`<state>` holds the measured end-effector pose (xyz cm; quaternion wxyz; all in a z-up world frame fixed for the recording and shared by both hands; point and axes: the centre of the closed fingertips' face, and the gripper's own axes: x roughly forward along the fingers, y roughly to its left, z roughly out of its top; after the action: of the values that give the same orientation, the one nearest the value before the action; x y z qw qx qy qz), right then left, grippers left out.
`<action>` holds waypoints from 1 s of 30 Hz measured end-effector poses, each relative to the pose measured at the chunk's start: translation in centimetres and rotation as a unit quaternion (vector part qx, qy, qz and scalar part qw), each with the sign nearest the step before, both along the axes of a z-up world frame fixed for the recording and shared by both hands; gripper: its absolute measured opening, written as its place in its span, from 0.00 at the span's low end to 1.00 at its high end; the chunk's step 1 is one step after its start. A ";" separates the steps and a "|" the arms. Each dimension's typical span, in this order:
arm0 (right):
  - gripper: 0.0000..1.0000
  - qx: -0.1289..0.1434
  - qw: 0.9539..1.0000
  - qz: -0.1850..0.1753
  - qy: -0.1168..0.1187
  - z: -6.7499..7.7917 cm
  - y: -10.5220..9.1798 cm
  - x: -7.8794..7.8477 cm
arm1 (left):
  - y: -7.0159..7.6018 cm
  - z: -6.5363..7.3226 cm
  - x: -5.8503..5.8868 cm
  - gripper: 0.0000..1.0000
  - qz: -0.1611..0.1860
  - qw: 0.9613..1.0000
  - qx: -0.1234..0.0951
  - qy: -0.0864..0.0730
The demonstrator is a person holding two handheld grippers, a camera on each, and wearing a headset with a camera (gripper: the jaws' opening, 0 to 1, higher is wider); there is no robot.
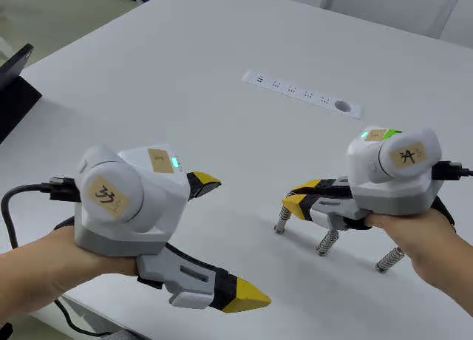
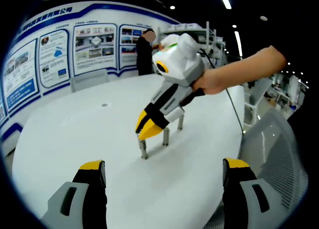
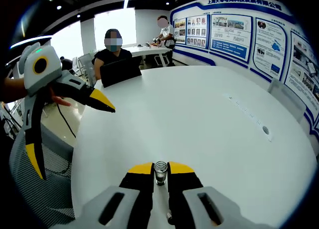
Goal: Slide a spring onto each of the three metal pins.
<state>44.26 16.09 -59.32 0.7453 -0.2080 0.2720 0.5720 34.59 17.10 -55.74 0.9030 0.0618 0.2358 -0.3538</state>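
Head view gives us the white tabletop [image 1: 185, 81] with three springs standing in a row at the lower right of the frame. The right gripper [image 1: 295, 198], held in a hand [image 1: 421, 240] at the right edge, has its yellow-tipped fingers closed on the top of the pinched spring [image 1: 282, 220], the leftmost of the row. The second spring [image 1: 327, 242] and the third spring [image 1: 389, 259] stand to its right. Their tops are hidden from us by the gripper body and that hand. We cannot make out the pins inside the coils. The left gripper [image 1: 225, 240] is at the lower left, well apart from the springs, its fingers spread wide with nothing between them. A white power strip [image 1: 303, 93] lies in the upper middle of the frame. A black laptop [image 1: 15, 89] sits at the left edge, and a black cable [image 1: 11, 207] leaves the back of the left gripper.

In the right gripper view we see its two fingers close together at the bottom centre, pinching the coil of the pinched spring [image 3: 160, 173] between the yellow tips. The left gripper shows at the left of that frame, and a seated person [image 3: 113, 52] is behind the black laptop [image 3: 119, 69] at the upper left.

In the left gripper view its own fingers [image 2: 92, 171] stand far apart at the bottom. The right gripper [image 2: 148, 125] sits at centre atop the pinched spring [image 2: 143, 148].
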 end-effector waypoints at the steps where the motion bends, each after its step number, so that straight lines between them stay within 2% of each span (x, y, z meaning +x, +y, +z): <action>1: 0.11 -0.002 1.000 0.000 0.000 -0.3 0.0 0.0 | 0.1 0.0 0.0 1.00 0.001 1.000 0.000 0.000; 4: 0.11 -0.009 1.000 0.005 -0.004 -0.8 0.1 -0.1 | 0.2 0.0 0.0 0.99 0.002 1.000 0.001 0.001; 14: 0.11 -0.022 1.000 0.003 0.002 -2.3 -0.1 -0.1 | 0.1 -0.3 -0.1 0.99 0.002 1.000 0.003 0.006; 23: 0.11 -0.025 1.000 0.000 0.005 -2.9 -0.2 -0.1 | 0.3 -0.3 -0.4 0.99 0.006 1.000 0.000 0.009; 30: 0.11 -0.022 1.000 -0.003 0.009 -2.9 -0.1 -0.1 | 0.2 -0.6 -0.7 0.99 0.004 1.000 0.007 0.013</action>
<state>44.21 15.97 -62.19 0.7401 -0.2181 0.2918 0.5653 33.90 17.34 -56.38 0.9009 0.0623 0.2499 -0.3495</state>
